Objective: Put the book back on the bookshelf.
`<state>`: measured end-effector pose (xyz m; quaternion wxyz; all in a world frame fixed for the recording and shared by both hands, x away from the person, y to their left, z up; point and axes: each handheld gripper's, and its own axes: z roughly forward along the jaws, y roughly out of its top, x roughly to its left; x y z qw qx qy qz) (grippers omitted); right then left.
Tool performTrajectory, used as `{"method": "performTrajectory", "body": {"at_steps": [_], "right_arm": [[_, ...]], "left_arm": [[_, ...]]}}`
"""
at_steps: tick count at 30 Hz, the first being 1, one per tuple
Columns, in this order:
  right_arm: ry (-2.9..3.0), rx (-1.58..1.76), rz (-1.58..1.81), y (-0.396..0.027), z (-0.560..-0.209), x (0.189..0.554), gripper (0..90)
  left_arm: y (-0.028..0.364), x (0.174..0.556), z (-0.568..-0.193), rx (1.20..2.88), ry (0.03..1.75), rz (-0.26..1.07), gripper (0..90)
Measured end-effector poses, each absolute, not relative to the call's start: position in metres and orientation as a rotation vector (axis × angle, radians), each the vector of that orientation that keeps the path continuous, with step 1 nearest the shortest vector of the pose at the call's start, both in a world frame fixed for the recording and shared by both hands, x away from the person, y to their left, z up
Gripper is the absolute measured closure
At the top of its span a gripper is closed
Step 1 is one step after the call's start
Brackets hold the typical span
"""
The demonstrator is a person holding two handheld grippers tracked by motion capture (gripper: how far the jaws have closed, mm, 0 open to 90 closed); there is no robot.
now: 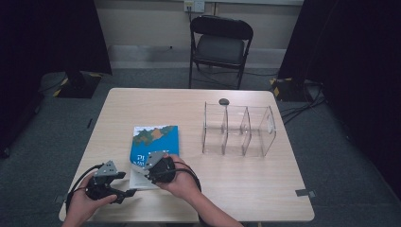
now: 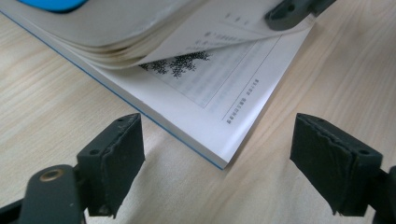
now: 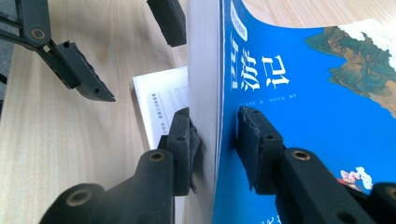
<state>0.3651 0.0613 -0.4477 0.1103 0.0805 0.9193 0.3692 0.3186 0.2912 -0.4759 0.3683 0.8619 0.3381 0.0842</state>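
Gripping stack of pages plus blue cover, right gripper [image 3: 215, 154] clamped on book's [image 1: 153, 142] lifted near edge. Left gripper [image 2: 217, 163] spread wide, nothing between pads, parked just off book's bottom corner on table [image 1: 198, 101]. Book lies flat, left of clear divider rack [image 1: 239, 130]. Tip imo: keep right grip firm, lift slow so pages don't slip, use left to pin bottom pages.

Dim room, soft shadows, blurred close-up edges.
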Motion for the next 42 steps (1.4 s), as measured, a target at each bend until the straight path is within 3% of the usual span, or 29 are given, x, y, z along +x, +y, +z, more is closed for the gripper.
{"method": "performTrajectory", "body": {"at_steps": [42], "right_arm": [[2.737,0.400,1.017,0.051,-0.388,0.388,74.4]], "left_arm": [[0.290,0.309,-0.485,2.214,0.853,0.206,17.7]]}}
